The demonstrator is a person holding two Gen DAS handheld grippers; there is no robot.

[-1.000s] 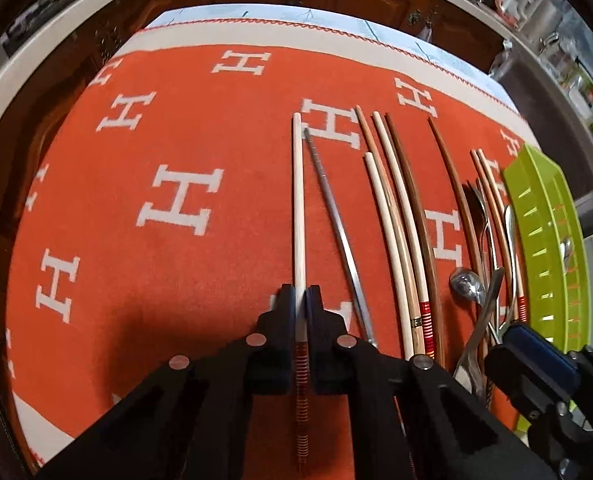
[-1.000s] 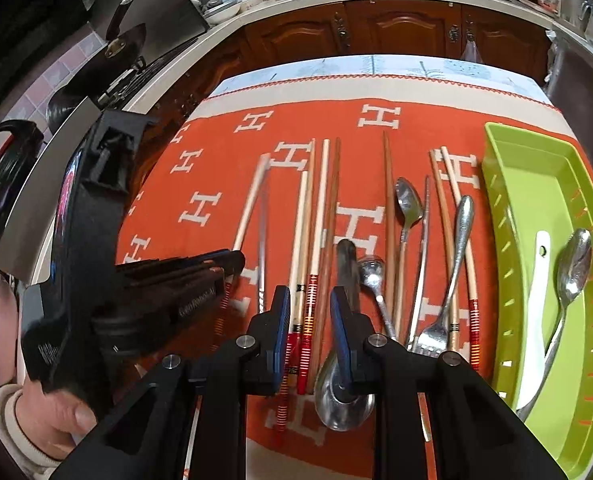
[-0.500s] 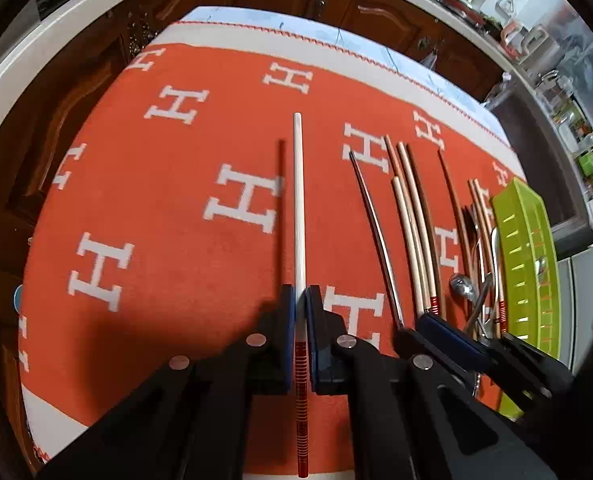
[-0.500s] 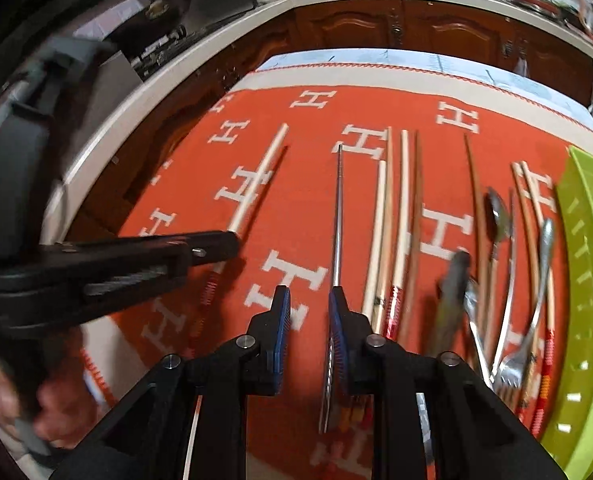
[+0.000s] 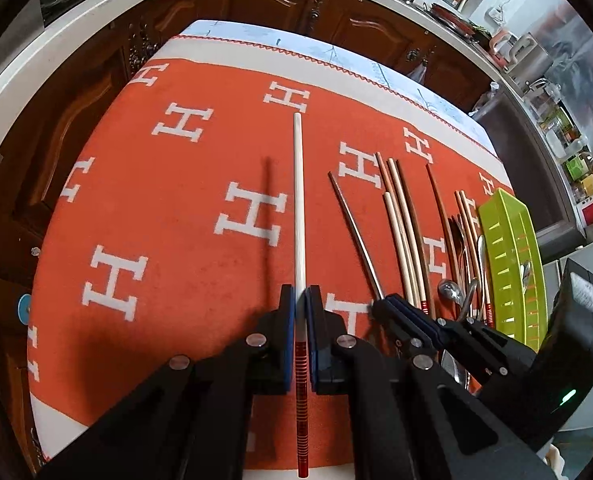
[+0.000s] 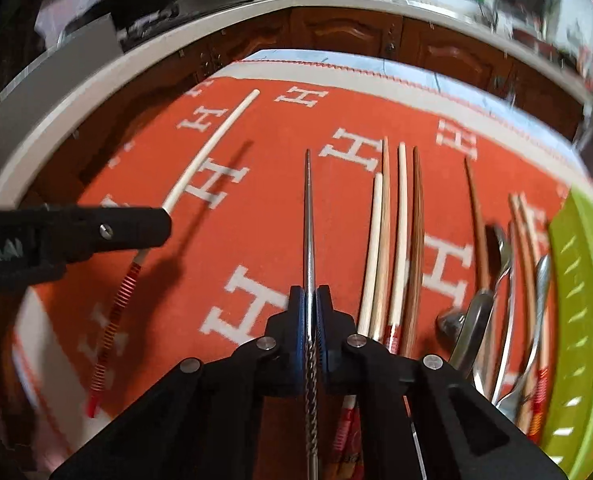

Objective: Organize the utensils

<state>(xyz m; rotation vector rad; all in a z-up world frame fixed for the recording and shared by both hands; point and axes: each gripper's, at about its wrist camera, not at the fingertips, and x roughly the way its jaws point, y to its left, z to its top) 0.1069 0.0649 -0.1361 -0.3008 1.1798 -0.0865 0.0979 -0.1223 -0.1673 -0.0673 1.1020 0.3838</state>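
My left gripper (image 5: 299,296) is shut on a white chopstick (image 5: 298,200) with a red ringed handle, held a little above the orange cloth (image 5: 168,240); its shadow falls to the left. In the right wrist view the same white chopstick (image 6: 212,144) sticks out of the left gripper (image 6: 164,220). My right gripper (image 6: 310,296) is shut on a thin metal chopstick (image 6: 308,208) that points away along the cloth. The right gripper (image 5: 380,308) shows beside the left one, on the metal chopstick (image 5: 354,232).
Several wooden and white chopsticks (image 6: 392,232) lie in a row right of the metal one. Spoons and a fork (image 6: 500,288) lie beyond them. A green slotted tray (image 6: 584,280) stands at the right edge. Wooden cabinets (image 5: 280,4) run behind the table.
The left gripper lifted the white chopstick off the cloth and carried it left. The right gripper moved left from the spoon and chopsticks to the metal chopstick and shut on it.
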